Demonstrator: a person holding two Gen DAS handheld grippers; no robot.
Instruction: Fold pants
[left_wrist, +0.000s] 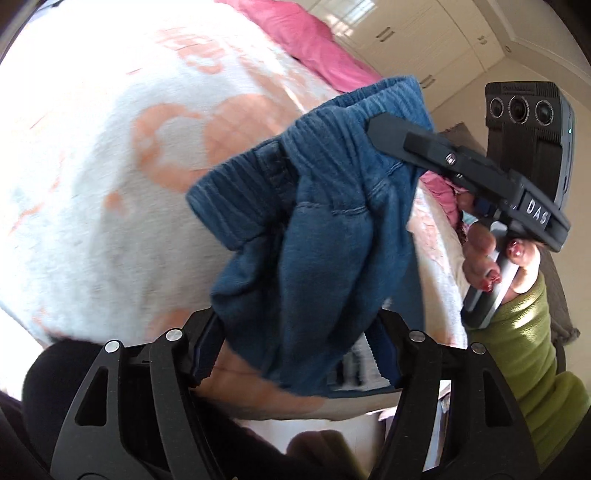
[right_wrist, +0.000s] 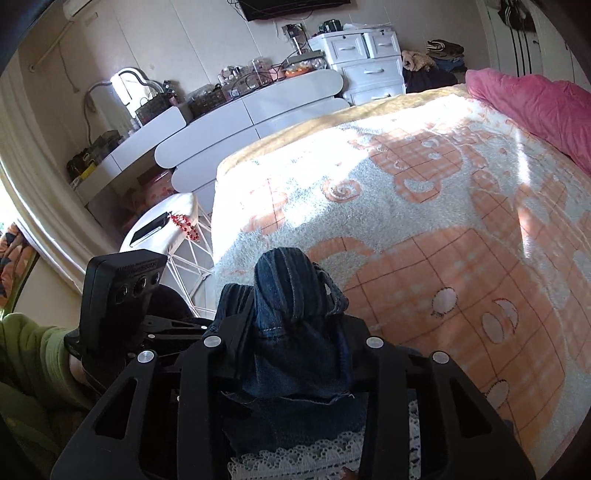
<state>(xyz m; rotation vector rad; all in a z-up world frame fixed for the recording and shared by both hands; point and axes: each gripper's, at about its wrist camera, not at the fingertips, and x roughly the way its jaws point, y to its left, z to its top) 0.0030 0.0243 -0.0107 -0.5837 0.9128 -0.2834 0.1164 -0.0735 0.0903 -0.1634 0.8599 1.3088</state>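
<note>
Blue denim pants (left_wrist: 317, 229) with a ribbed elastic waistband hang bunched in the air above the bed. My left gripper (left_wrist: 295, 350) is shut on a lower fold of the pants. My right gripper (left_wrist: 373, 127) shows in the left wrist view, shut on the waistband at the upper right. In the right wrist view the pants (right_wrist: 291, 317) stand bunched between the shut fingers of my right gripper (right_wrist: 291, 369), with white lace trim (right_wrist: 314, 458) below. The left gripper's body (right_wrist: 122, 288) shows at the left there.
The bed carries a white and orange patterned blanket (right_wrist: 406, 206) and a pink duvet (right_wrist: 535, 107) at the far side. A white dresser (right_wrist: 236, 118), a drawer unit (right_wrist: 365, 62) and a white stool (right_wrist: 166, 225) with a phone and red beads stand past the bed's edge.
</note>
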